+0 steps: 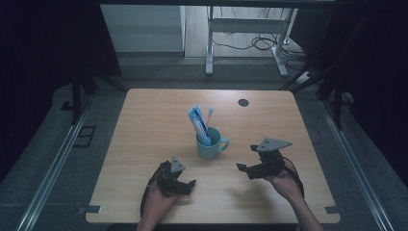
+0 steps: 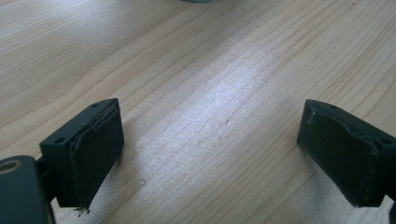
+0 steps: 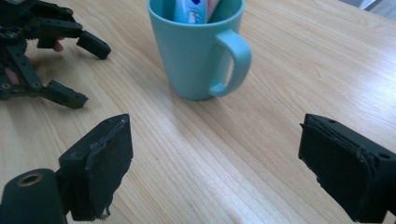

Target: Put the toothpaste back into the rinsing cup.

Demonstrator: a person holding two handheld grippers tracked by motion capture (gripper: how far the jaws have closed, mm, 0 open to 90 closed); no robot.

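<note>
A teal mug (image 1: 211, 145) stands near the middle of the wooden table (image 1: 144, 125), handle to the right, with a blue-and-white toothpaste tube (image 1: 198, 122) and a toothbrush (image 1: 210, 113) upright in it. My left gripper (image 1: 188, 186) lies low at the front left of the mug, open and holding nothing. In its own view the left gripper (image 2: 210, 154) has bare wood between its jaws. My right gripper (image 1: 245, 157) hovers open to the right of the mug. In the right gripper view the mug (image 3: 196, 51) stands beyond the open right gripper (image 3: 215, 163), with the left gripper (image 3: 86, 72) at upper left.
A dark round grommet hole (image 1: 243, 102) sits near the table's far edge. Beyond the table are a white desk frame (image 1: 245, 43) and loose cables on the floor. Metal rails run along both sides of the table.
</note>
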